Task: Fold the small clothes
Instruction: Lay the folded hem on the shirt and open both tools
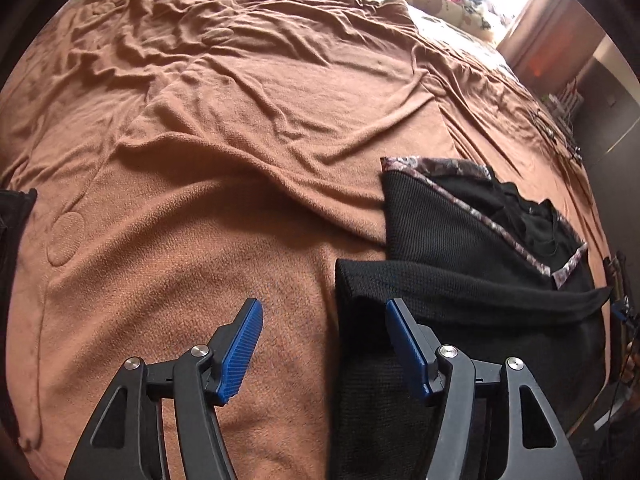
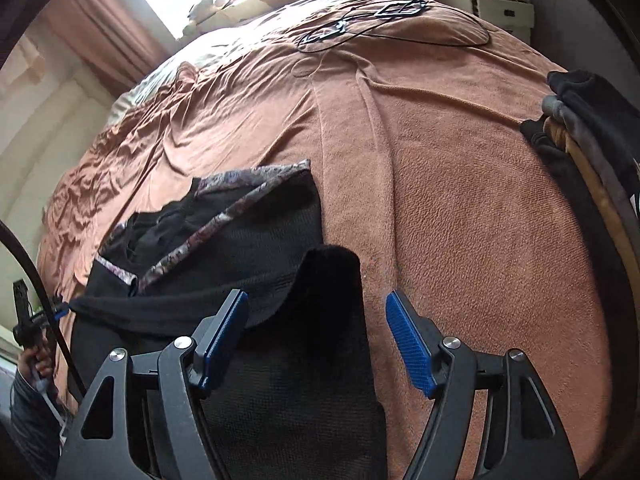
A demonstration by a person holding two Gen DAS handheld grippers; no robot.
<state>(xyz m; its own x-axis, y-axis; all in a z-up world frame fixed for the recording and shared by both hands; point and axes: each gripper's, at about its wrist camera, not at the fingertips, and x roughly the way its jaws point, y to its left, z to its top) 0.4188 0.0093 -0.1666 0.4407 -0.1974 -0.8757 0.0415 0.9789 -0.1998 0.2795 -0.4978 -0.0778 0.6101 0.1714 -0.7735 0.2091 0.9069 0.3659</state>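
While both tongs hang over the bed [image 1: 224,128], nothing is caught in either of them. At the far left edge of the left wrist view a bit of dark cloth [image 1: 14,216] pokes in, too cut off to make out. Next comes the brown blanket [image 1: 180,240], rumpled into long creases toward the head of the bed. The left tongs [image 1: 324,322] stand apart, their blue pads [image 1: 242,350] clear of any fabric; one pad is above bare blanket, the other above the near left edge of the black top [image 1: 460,240]. That top lies on the blanket near the foot of the bed, partly folded, a black sleeve [image 1: 500,296] drawn across its middle and a patterned trim [image 1: 436,166] showing along its neckline at the far end. The right tongs [image 2: 316,322] are also apart, one pad above the top's [image 2: 272,240] right side where a dark flap [image 2: 332,280] stands up, the other above bare blanket [image 2: 460,200]. Further right, at the blanket's edge, sits a stack of folded clothes [image 2: 584,128] in black, grey and tan. Black cables [image 2: 360,20] trail on the blanket well beyond, near the head of the bed.
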